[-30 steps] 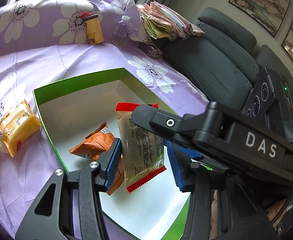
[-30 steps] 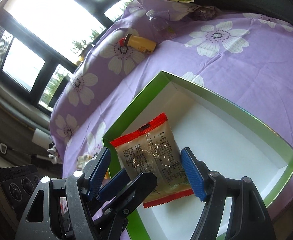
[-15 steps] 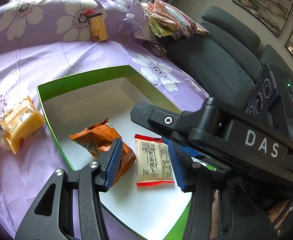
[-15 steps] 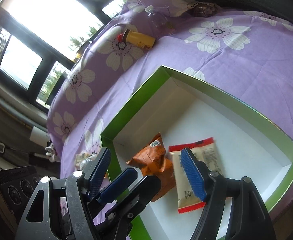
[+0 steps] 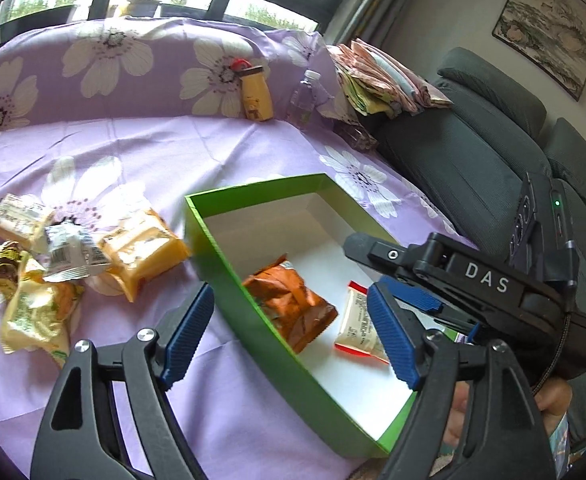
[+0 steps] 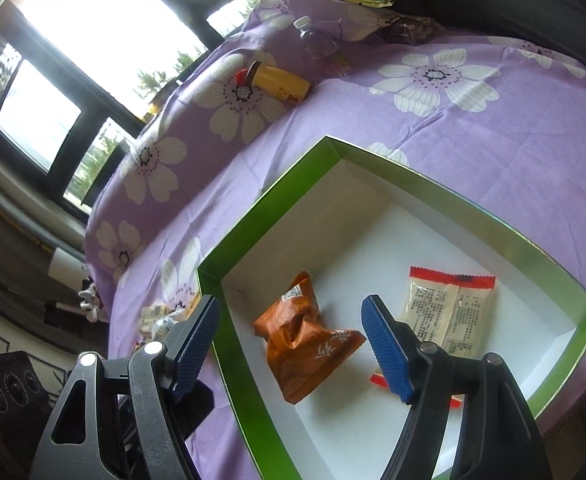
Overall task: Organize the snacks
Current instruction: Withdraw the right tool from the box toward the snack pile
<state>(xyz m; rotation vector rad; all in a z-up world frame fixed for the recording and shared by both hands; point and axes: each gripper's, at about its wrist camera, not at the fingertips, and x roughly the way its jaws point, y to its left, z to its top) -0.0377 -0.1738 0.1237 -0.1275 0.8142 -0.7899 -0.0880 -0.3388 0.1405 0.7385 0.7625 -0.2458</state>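
Observation:
A green box with a white inside (image 5: 229, 268) (image 6: 277, 196) lies on the purple flowered cloth. In it lie an orange snack bag (image 5: 293, 308) (image 6: 305, 340) and a clear packet with red ends (image 5: 359, 328) (image 6: 449, 312). A pile of several loose snacks (image 5: 53, 256) lies on the cloth left of the box, with a yellow packet (image 5: 141, 252) nearest to it. My left gripper (image 5: 291, 340) is open and empty above the box's left wall. My right gripper (image 6: 291, 350) is open and empty above the orange bag; its body (image 5: 473, 280) shows in the left wrist view.
A yellow bottle (image 5: 257, 94) (image 6: 281, 80) and a clear water bottle (image 5: 303, 98) (image 6: 317, 40) stand at the back of the cloth. Folded cloths (image 5: 377, 80) lie on the grey sofa (image 5: 473, 160) to the right. Windows are behind.
A second ago the red-ended packet hung between the fingers; it dropped into the box beside the orange bag. Both grippers have opened wider and the left one has swung left, bringing the snack pile into view.

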